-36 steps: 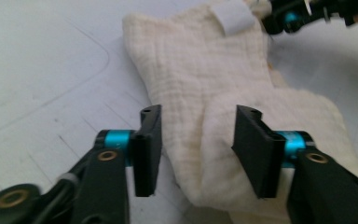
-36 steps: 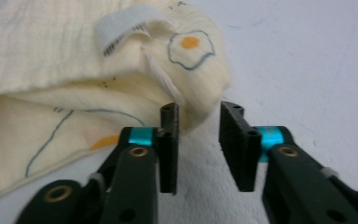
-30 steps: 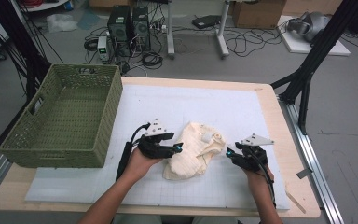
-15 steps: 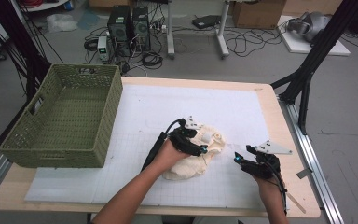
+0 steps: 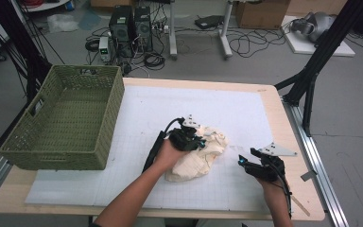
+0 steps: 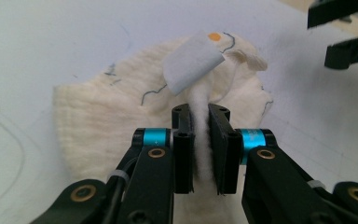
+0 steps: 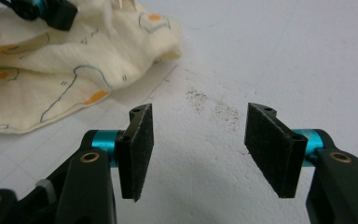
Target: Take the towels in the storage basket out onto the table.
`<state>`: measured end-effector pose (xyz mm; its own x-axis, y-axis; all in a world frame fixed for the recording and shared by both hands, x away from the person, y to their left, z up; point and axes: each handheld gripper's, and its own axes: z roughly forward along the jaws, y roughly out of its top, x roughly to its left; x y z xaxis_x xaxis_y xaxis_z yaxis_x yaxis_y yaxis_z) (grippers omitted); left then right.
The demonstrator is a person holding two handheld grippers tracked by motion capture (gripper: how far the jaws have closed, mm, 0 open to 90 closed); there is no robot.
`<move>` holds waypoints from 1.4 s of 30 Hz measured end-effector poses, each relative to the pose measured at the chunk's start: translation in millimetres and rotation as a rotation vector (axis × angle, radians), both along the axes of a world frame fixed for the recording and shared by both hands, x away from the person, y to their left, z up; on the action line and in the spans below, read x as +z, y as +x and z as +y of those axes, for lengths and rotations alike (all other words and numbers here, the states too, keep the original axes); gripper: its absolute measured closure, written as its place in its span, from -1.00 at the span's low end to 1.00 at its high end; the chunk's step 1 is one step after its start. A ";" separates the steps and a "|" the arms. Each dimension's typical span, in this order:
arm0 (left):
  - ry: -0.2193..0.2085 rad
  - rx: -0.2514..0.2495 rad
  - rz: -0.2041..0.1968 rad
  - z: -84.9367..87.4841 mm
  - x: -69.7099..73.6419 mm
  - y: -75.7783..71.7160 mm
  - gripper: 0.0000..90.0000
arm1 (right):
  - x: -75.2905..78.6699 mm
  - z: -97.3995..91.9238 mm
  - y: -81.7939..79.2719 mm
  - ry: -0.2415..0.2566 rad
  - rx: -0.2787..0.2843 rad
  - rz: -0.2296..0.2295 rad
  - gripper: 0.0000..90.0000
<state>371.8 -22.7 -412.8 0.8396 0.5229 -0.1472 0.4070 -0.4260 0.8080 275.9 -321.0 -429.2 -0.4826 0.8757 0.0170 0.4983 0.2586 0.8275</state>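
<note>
The left hand-held gripper has just been closing, and its jaws now pinch a raised fold of the cream cloth; the left gripper view shows that fold squeezed between the pads, with a white label standing up behind. In the high view this gripper sits on top of the crumpled cloth near the middle of the white worktop. The right hand-held gripper is released, jaws apart over bare worktop, the cloth just beyond. A green basket stands well apart at the left.
</note>
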 end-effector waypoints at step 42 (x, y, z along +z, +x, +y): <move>-0.077 0.366 -0.022 123.9 -5.5 12.4 0.75 | -10.1 124.7 48.9 -0.005 0.219 0.061 -0.16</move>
